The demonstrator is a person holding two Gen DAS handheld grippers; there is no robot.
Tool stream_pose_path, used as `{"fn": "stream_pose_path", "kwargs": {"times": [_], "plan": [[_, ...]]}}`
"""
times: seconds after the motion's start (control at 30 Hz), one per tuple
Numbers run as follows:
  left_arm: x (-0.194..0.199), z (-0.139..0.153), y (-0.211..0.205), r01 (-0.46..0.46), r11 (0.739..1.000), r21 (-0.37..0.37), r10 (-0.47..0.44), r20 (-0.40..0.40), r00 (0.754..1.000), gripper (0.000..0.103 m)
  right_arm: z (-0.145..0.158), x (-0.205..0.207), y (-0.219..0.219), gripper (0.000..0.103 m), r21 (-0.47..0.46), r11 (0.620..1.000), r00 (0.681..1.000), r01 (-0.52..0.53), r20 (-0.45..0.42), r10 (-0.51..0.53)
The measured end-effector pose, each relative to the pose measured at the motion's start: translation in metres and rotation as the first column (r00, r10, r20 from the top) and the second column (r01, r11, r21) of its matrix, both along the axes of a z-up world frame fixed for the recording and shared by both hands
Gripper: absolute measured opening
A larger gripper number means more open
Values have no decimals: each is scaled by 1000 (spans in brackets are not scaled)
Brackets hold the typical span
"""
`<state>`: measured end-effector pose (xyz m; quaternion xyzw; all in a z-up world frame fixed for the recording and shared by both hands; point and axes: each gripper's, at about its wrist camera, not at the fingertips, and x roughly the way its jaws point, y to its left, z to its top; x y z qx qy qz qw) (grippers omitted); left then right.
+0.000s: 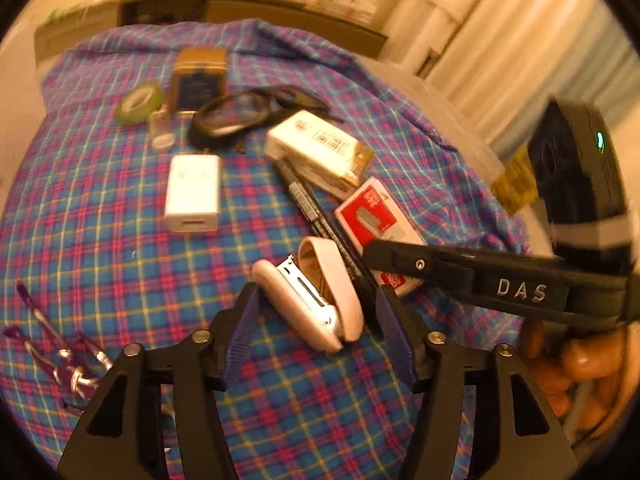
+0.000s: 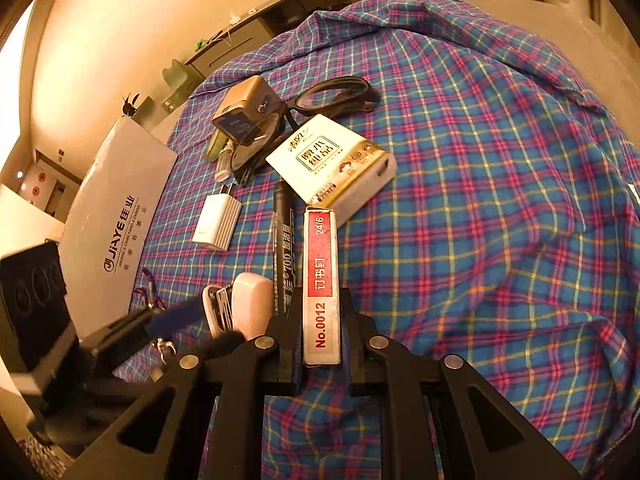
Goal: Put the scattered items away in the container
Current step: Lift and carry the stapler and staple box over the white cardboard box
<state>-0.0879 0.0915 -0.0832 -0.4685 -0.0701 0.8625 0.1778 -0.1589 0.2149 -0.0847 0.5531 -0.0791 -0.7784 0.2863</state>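
My left gripper (image 1: 316,300) is open, its blue-padded fingers on either side of a pink and white stapler (image 1: 312,296) lying on the plaid cloth. The stapler also shows in the right wrist view (image 2: 244,308). My right gripper (image 2: 320,320) is shut on a red and white staple box (image 2: 322,280), which also shows in the left wrist view (image 1: 374,216). A black marker (image 2: 282,248) lies between stapler and box. A white carton marked JIAYE (image 2: 116,232) stands at the table's left edge.
On the cloth lie a white charger (image 1: 194,194), a white tissue pack (image 1: 320,148), black glasses (image 1: 248,114), a gold and blue tin (image 1: 200,80), a green tape roll (image 1: 138,102), a small bottle (image 1: 160,132) and purple clips (image 1: 68,356).
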Motion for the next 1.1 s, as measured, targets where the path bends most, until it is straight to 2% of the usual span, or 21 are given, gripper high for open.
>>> {"fn": "stream_pose_path", "kwargs": {"times": [0.1,0.17,0.2,0.4,0.77,1.1], "plan": [[-2,-2,11,18,999,-49,-21,-56,998,66,-2,2,4,16,-24,1000,1000,3,17,-3],[-3,-1,9,23,999,-40,-25,-59,998,57,-3,3,7,16,-34,999,1000,15,25,-15],[-3,0,8,30,999,-25,-32,-54,998,46,-3,3,9,16,-40,999,999,20,30,-19],[2,3,1,25,999,-41,-28,-51,998,44,-1,9,7,16,-49,999,999,23,29,-22],[21,26,-25,-7,1000,-24,5,-87,996,44,27,22,-23,16,0,999,993,-54,-107,54],[40,62,-59,-84,996,-15,80,-174,981,44,41,39,-40,16,-12,993,979,-120,-165,117]]}}
